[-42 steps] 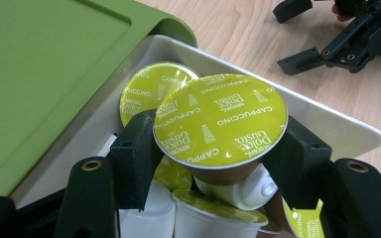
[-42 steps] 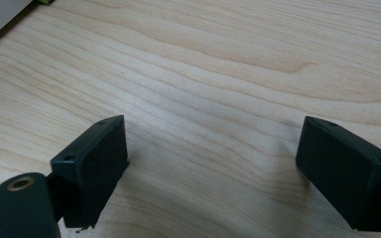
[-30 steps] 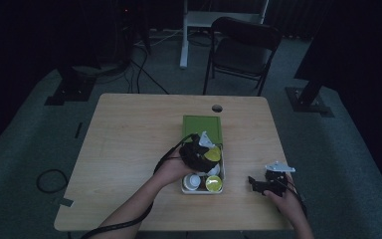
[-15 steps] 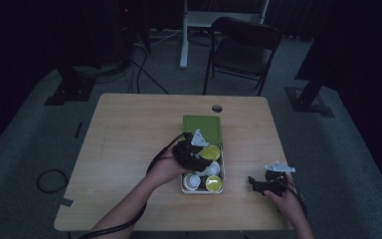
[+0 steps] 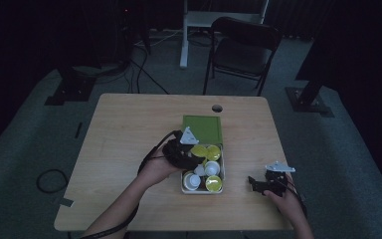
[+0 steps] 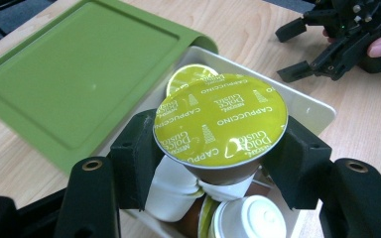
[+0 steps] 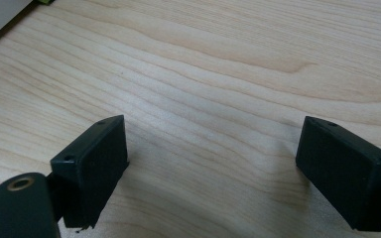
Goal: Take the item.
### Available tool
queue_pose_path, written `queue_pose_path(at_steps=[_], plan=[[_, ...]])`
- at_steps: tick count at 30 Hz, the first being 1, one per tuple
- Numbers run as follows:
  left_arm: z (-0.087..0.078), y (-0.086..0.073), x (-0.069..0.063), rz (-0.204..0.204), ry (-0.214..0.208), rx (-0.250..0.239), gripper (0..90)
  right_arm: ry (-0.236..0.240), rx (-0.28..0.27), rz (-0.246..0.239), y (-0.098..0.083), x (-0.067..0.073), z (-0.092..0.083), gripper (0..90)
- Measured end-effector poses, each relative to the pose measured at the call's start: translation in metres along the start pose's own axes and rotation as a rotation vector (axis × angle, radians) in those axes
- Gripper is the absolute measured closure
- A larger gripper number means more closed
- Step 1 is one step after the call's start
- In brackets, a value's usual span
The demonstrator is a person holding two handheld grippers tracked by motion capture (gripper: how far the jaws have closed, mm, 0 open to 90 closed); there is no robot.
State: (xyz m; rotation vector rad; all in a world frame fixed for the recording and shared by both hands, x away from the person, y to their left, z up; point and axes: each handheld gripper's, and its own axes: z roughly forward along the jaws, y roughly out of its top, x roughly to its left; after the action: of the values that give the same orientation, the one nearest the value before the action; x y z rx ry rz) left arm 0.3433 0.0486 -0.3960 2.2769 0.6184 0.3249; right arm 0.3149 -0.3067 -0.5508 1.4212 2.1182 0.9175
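My left gripper (image 6: 219, 148) is shut on a coffee capsule (image 6: 221, 119) with a yellow-green "Cappuccino" foil lid, held just above a white box (image 6: 311, 106). The box holds several more capsules, some white-topped (image 6: 250, 218) and some yellow (image 6: 184, 78). Its green lid (image 6: 79, 64) lies open flat on the table behind it. In the high view the left gripper (image 5: 188, 150) hovers over the box's left half (image 5: 202, 192), with the capsule (image 5: 199, 151) in its jaws. My right gripper (image 5: 256, 183) rests open on the table right of the box, nothing between its fingers (image 7: 94, 163).
The wooden table (image 5: 124, 129) has a small round hole (image 5: 217, 108) near its far edge. A dark chair (image 5: 243, 45) stands beyond the table. Cables lie on the floor to the left (image 5: 49, 179).
My left gripper has risen a little and drawn left with the capsule in its jaws, uncovering more capsules in the box. The right gripper has stayed still.
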Motion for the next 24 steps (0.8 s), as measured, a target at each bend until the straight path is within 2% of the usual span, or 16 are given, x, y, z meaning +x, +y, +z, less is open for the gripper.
queue_pose_path(at_steps=[24], plan=[[-0.037,-0.028,0.024,-0.063,0.087,-0.021,41.1,0.000,0.000,-0.002,0.000,0.000,0.000,12.1]])
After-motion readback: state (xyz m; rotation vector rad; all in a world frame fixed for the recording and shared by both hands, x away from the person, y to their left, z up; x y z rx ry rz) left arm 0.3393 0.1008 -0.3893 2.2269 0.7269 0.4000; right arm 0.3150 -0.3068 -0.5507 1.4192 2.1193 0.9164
